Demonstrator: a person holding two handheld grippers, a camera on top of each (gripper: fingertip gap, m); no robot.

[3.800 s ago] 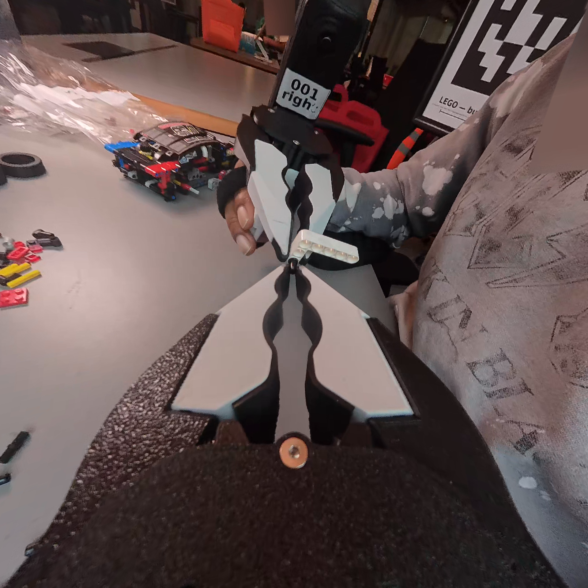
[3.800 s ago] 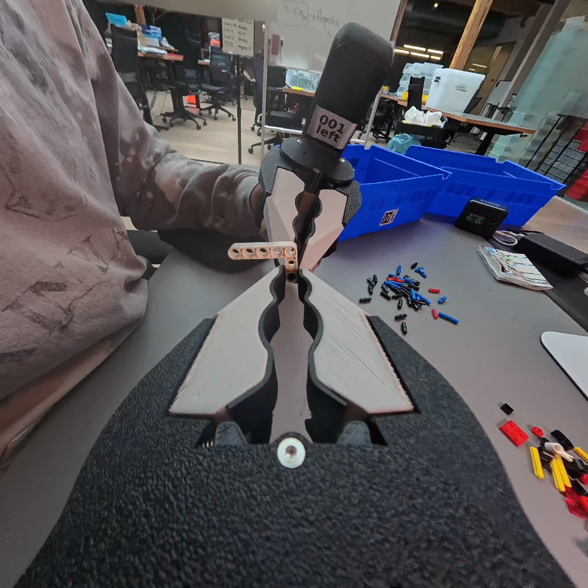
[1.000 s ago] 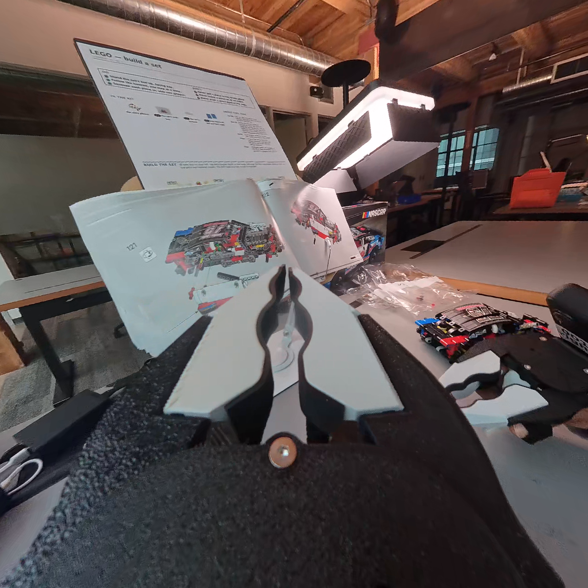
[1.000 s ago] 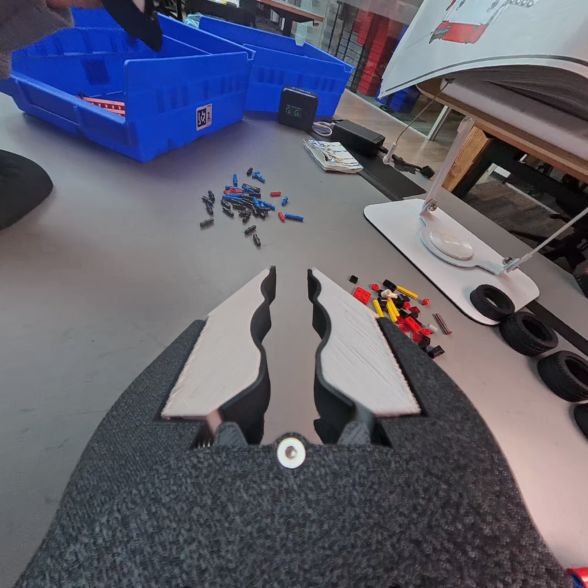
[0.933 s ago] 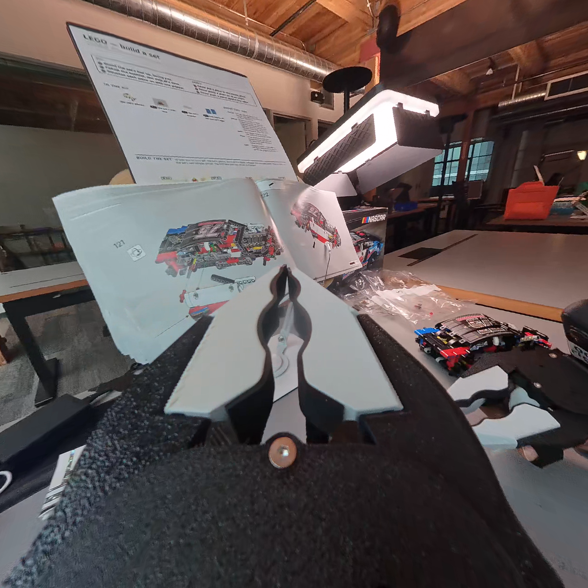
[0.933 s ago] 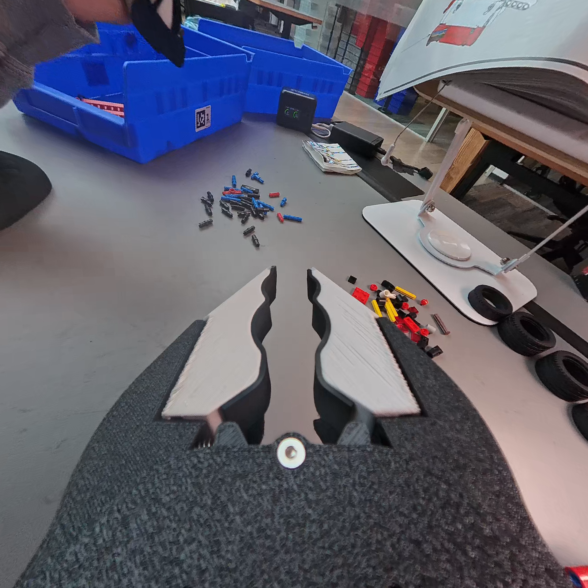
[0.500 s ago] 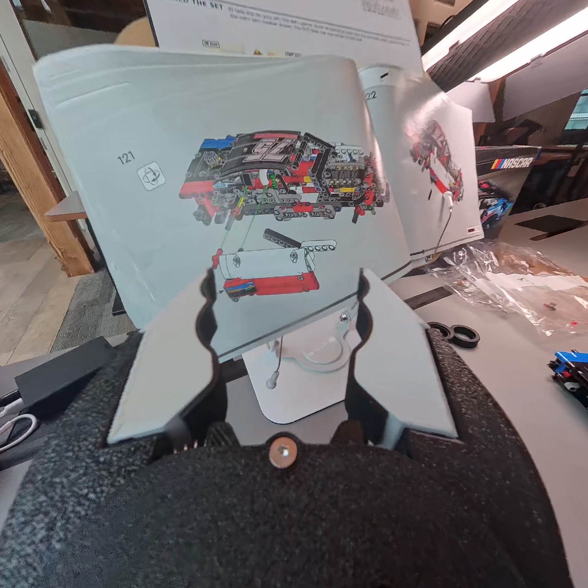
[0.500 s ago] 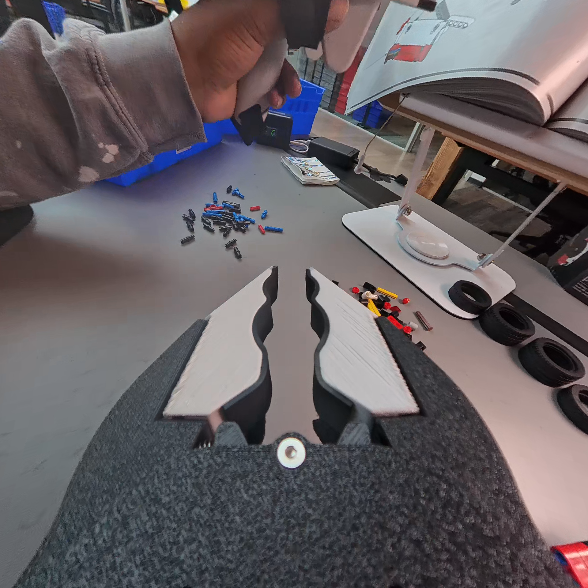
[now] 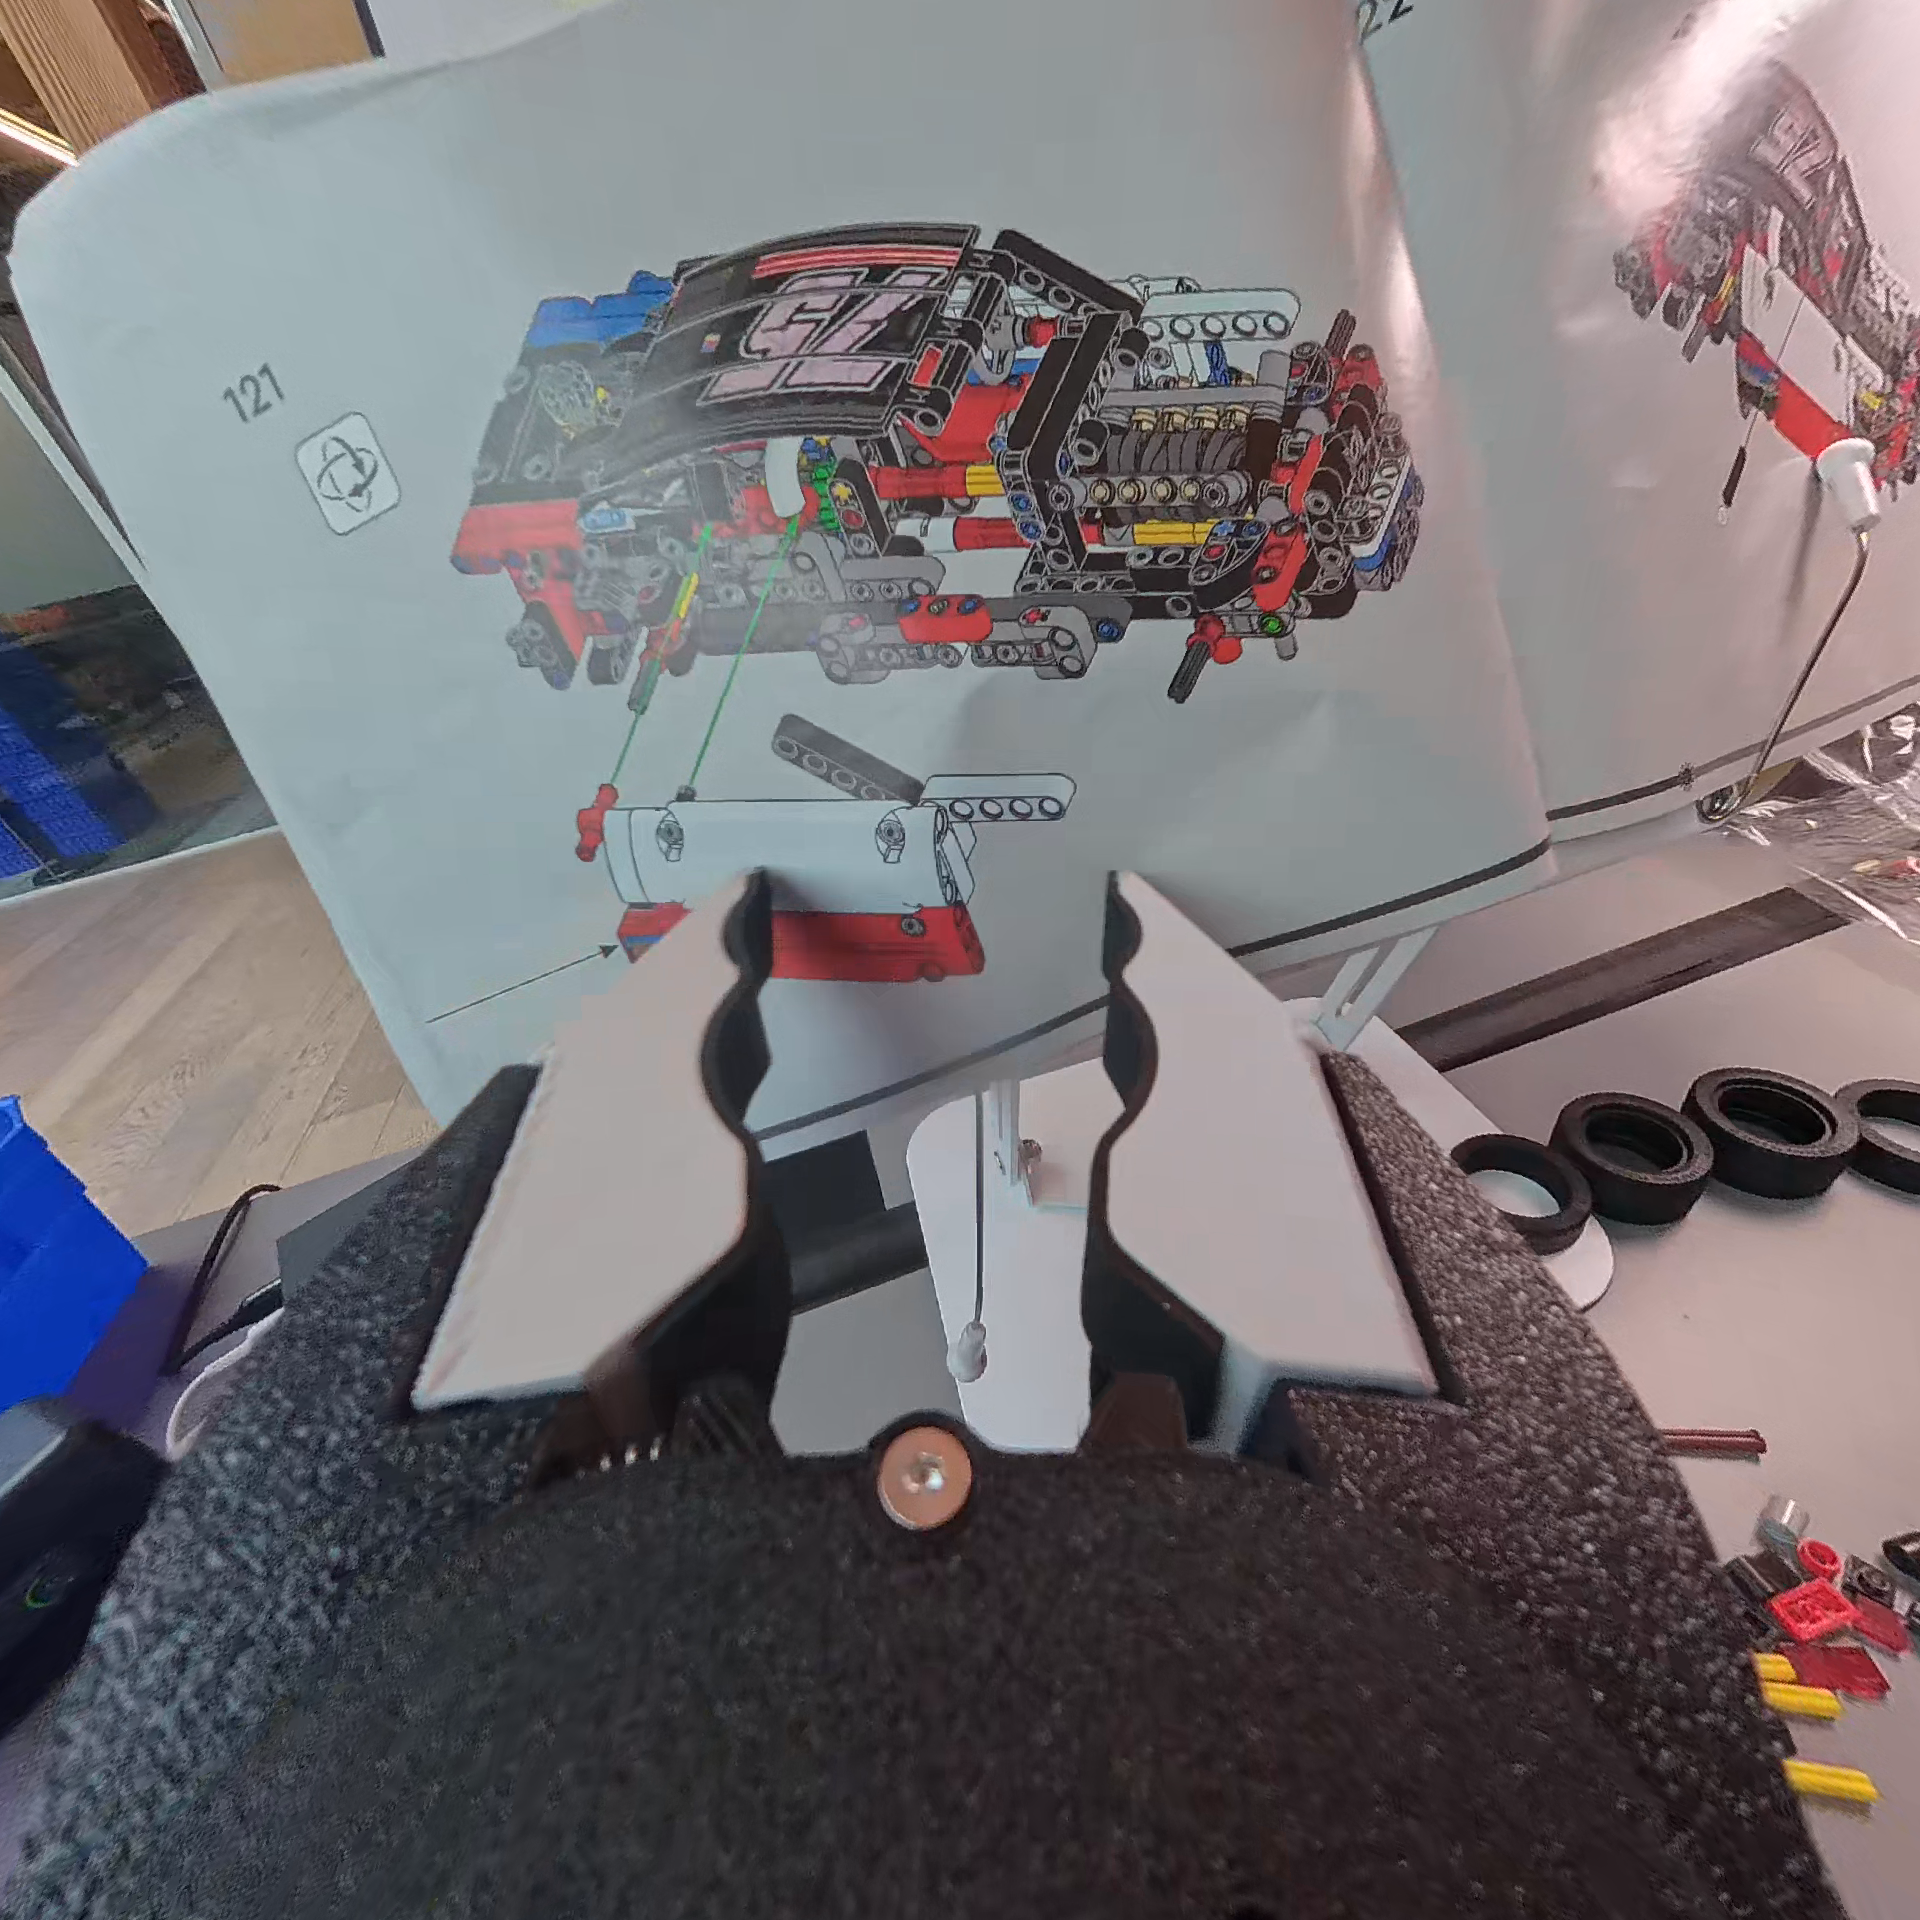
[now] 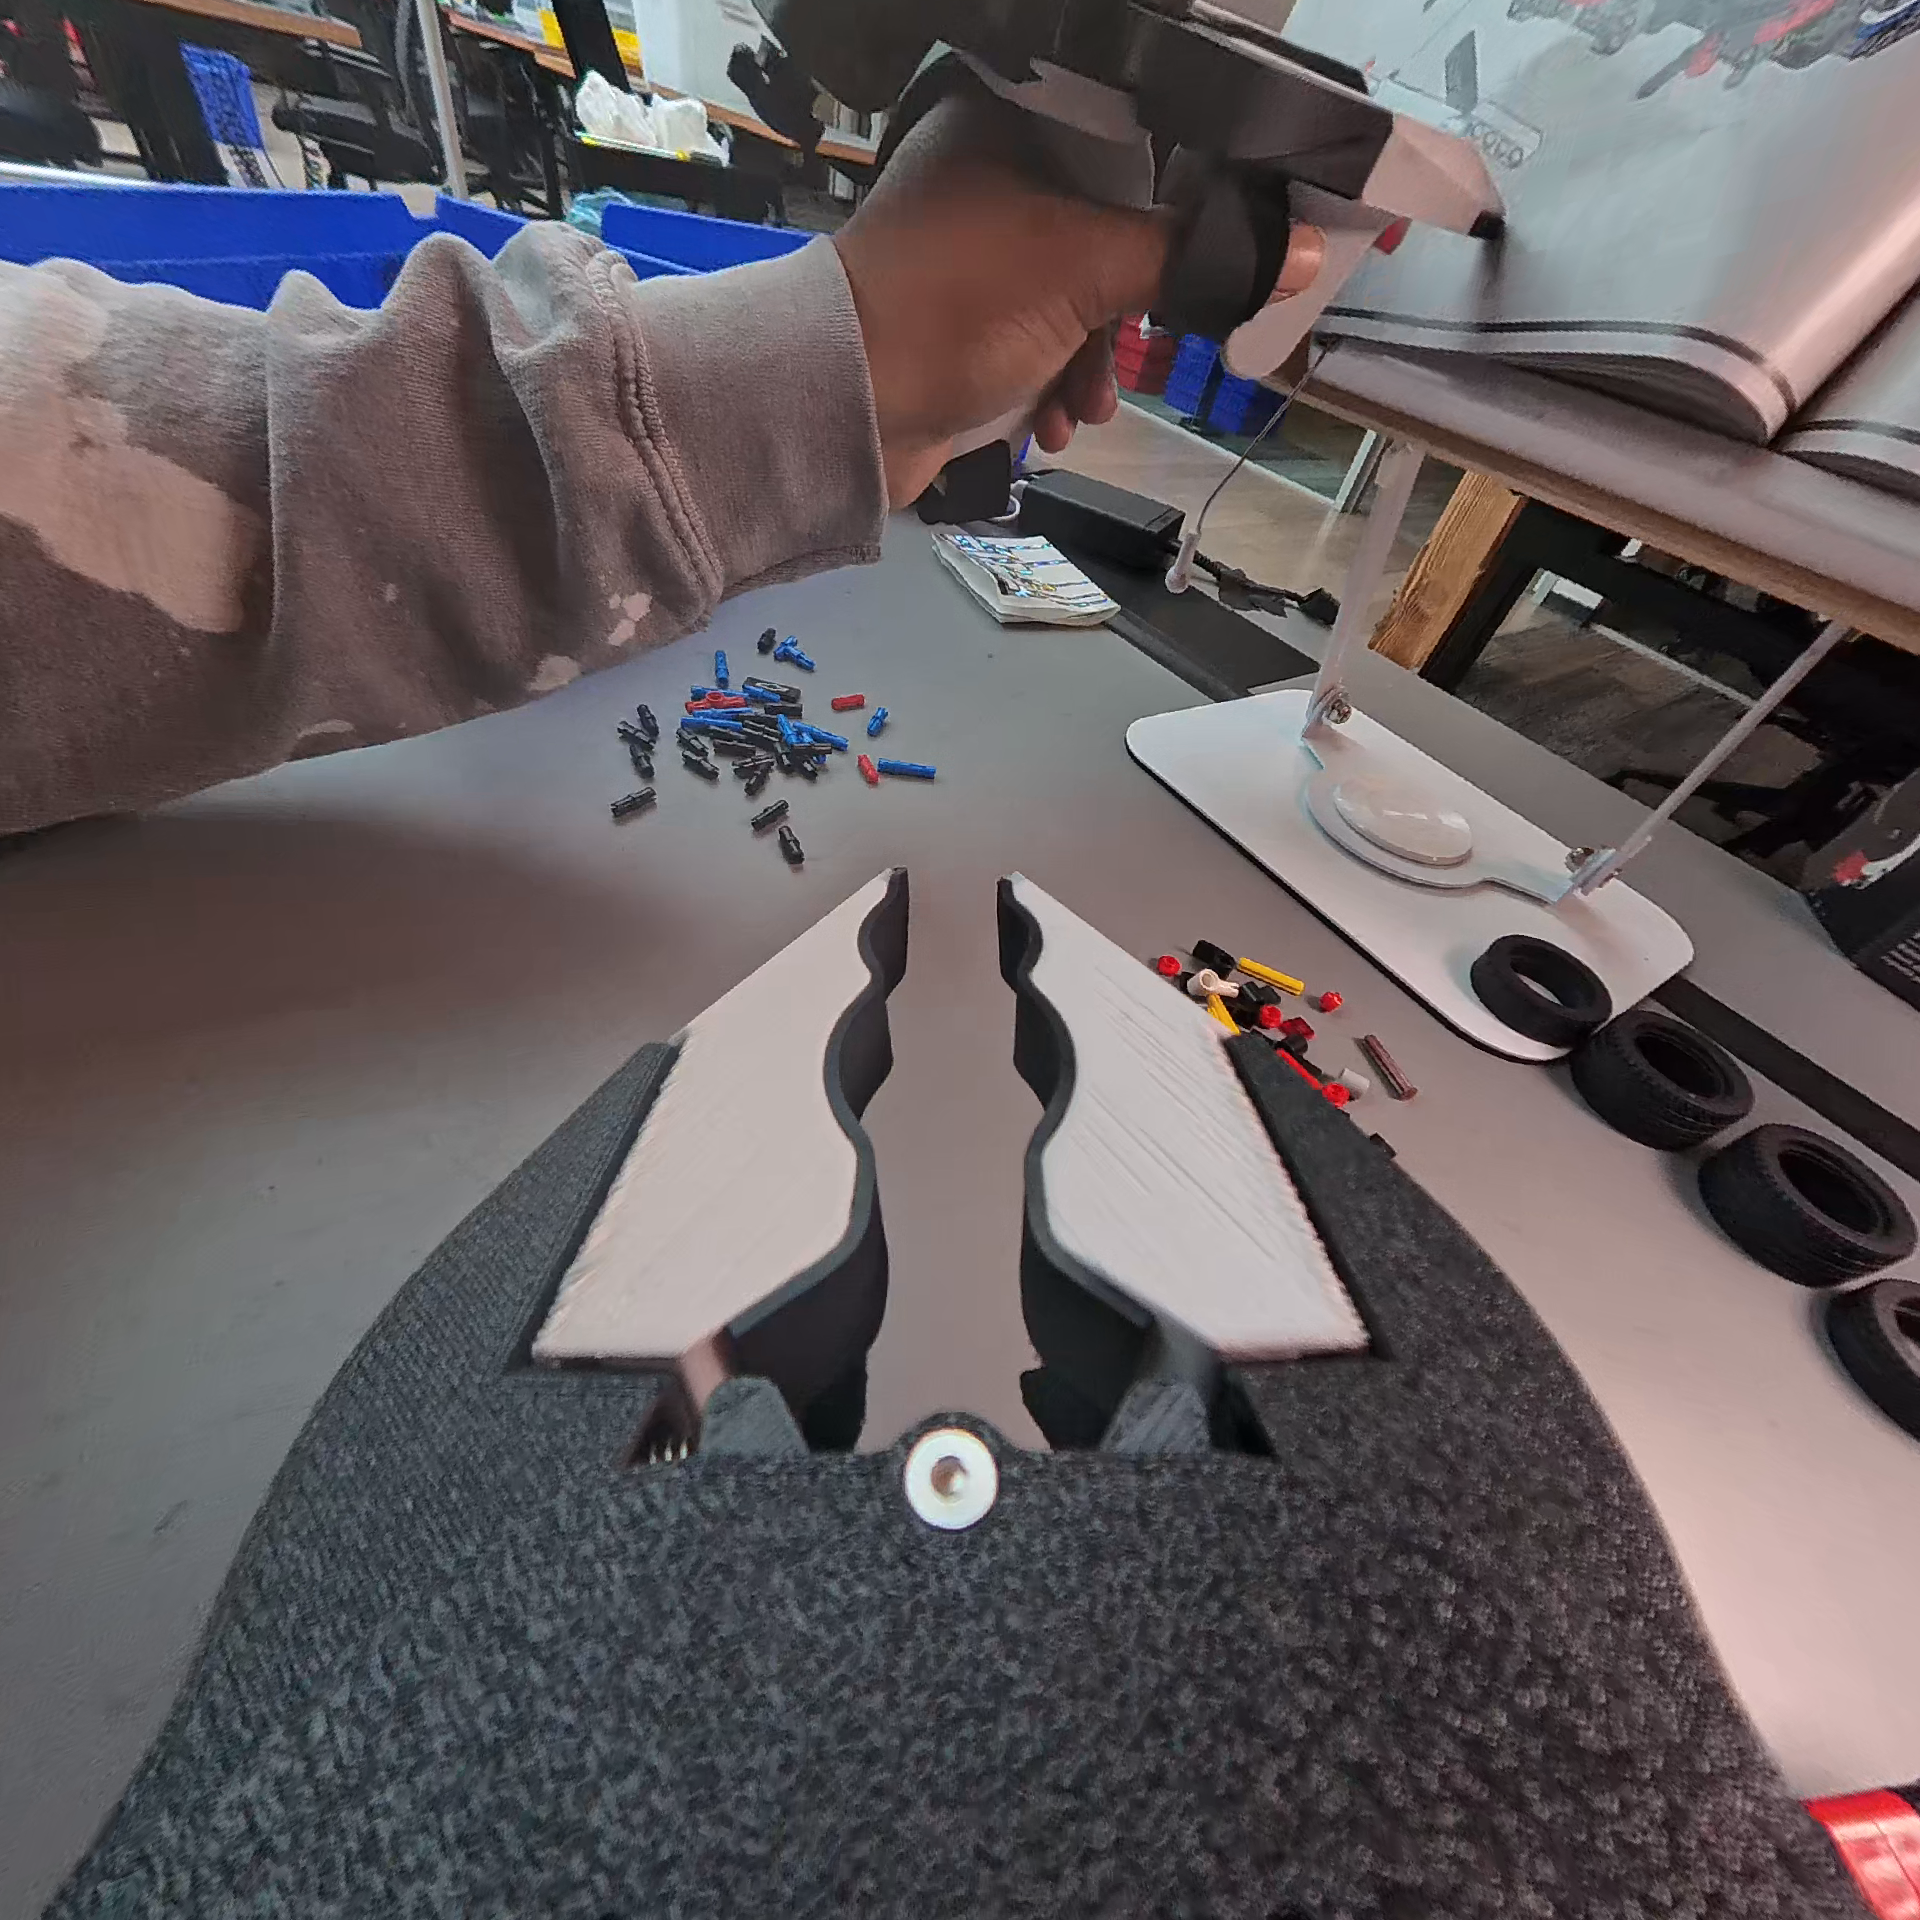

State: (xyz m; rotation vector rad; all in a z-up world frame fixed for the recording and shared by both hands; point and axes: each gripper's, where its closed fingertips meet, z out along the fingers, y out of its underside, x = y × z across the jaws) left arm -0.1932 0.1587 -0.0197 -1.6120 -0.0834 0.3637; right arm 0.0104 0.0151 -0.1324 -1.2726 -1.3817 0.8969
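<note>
The left gripper was held up in the air with its fingers spread wide and nothing between them, pointed at the open instruction booklet propped on a white stand; the tips sat just in front of the lower edge of the left page, whether touching it I could not tell. That page showed a drawing of a black, red and blue toy car. From the right side, the person's hand and a grey splotched sleeve reached across above the tabletop toward the booklet's edge. The right gripper hung low over the grey tabletop, its fingers slightly apart and holding nothing. Beyond its tips, toward the far side, lay a scatter of small black, blue and red pins, and just right of its right finger lay a little heap of red, yellow and black pieces. Farther right, four black rubber tyres ran in a row beside the stand's flat white base, the farthest one resting on the base's near corner. Blue bins stood at the far left, and a small folded leaflet lay by a black power brick.
</note>
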